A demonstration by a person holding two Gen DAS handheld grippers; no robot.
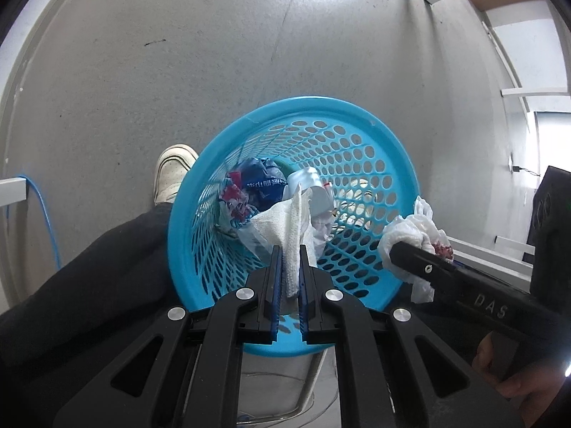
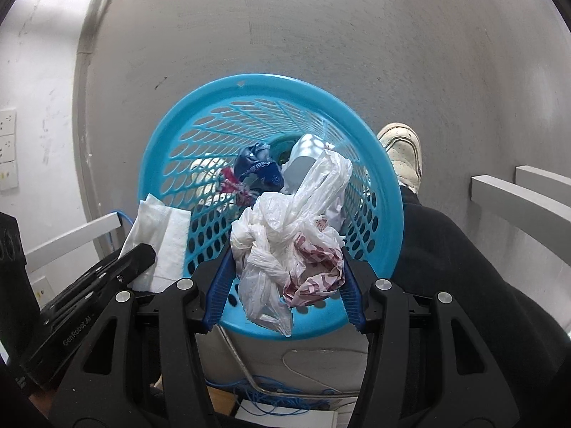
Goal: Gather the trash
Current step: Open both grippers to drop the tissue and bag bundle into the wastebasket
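Observation:
A blue perforated trash basket (image 1: 389, 149) stands on the grey floor below both grippers; it also shows in the right wrist view (image 2: 200, 100). It holds a crumpled blue and red wrapper (image 1: 255, 185) and a pale plastic container (image 1: 314, 187). My left gripper (image 1: 289, 253) is shut on a white paper towel (image 1: 285, 228) above the basket's opening; the towel also shows in the right wrist view (image 2: 164, 239). My right gripper (image 2: 287, 249) is shut on a knotted white plastic bag (image 2: 285, 235) with red-patterned trash inside, above the near rim; the bag also shows in the left wrist view (image 1: 410, 235).
The person's white shoe (image 1: 171, 171) and dark trouser leg (image 1: 89, 267) stand beside the basket. White shelf rails (image 2: 517, 196) and a wall with sockets (image 2: 7, 149) flank the floor. Blue cable (image 2: 285, 392) lies coiled below the basket.

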